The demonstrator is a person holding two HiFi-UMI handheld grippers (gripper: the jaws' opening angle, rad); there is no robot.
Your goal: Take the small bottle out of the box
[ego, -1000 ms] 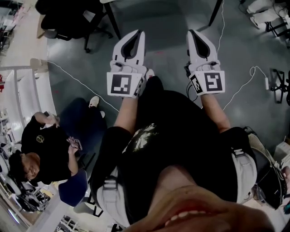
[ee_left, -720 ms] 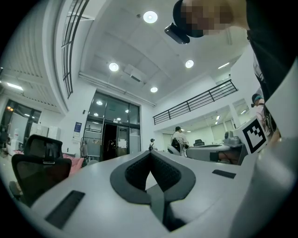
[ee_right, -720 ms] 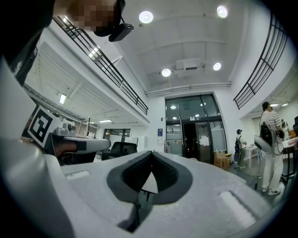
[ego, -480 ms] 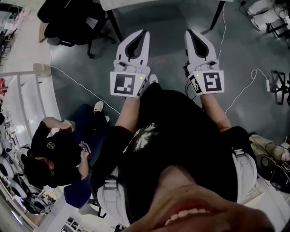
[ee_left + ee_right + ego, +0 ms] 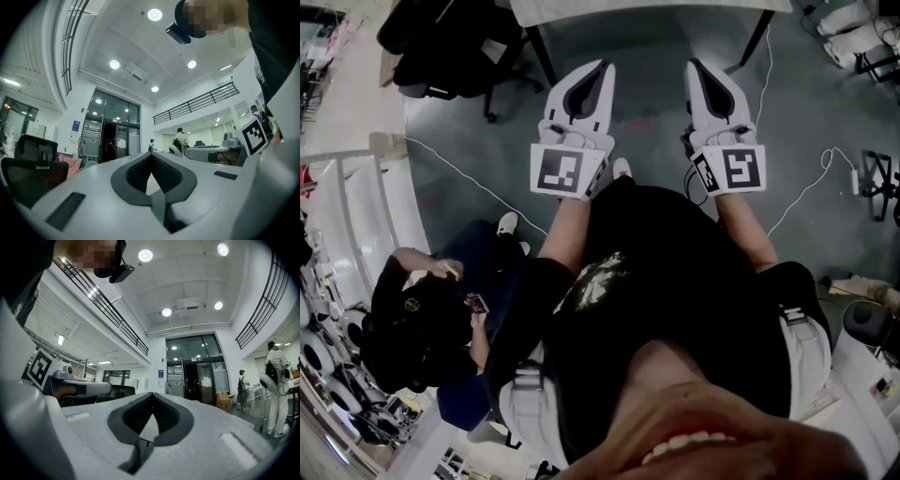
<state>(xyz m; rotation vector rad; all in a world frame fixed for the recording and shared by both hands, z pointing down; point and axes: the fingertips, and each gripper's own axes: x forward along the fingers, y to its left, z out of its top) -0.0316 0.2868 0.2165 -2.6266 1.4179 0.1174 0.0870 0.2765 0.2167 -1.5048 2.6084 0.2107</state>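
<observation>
A person in a black shirt (image 5: 675, 272) stands on a grey floor (image 5: 656, 112) with a hand-held gripper in each hand. Near left, another person (image 5: 422, 319) sits bent over something small held in the hands.

Farther out, the left hand-held gripper (image 5: 598, 67) and the right hand-held gripper (image 5: 696, 67) are held side by side over the floor, a little apart, their marker cubes (image 5: 562, 171) facing the camera. Each gripper's own view shows its dark pads (image 5: 136, 173) pressed together to a point with nothing between them, so both are fully closed and empty. Those views look out and up, at ceiling lights and a glass entrance (image 5: 110, 140).

A white cable (image 5: 469, 173) crosses the floor on the left. At the far edge are a table (image 5: 647, 9) and, to its left, a black office chair (image 5: 450, 37).

The small bottle and its box appear in no view; where they stand cannot be told, though the table is the likeliest place.

The step to the table looks like the main risk. Trailing cables could catch a foot. Jaws left closed on arrival would push the bottle over rather than take it, and a reach begun before the box is in sight could knock the box itself.
</observation>
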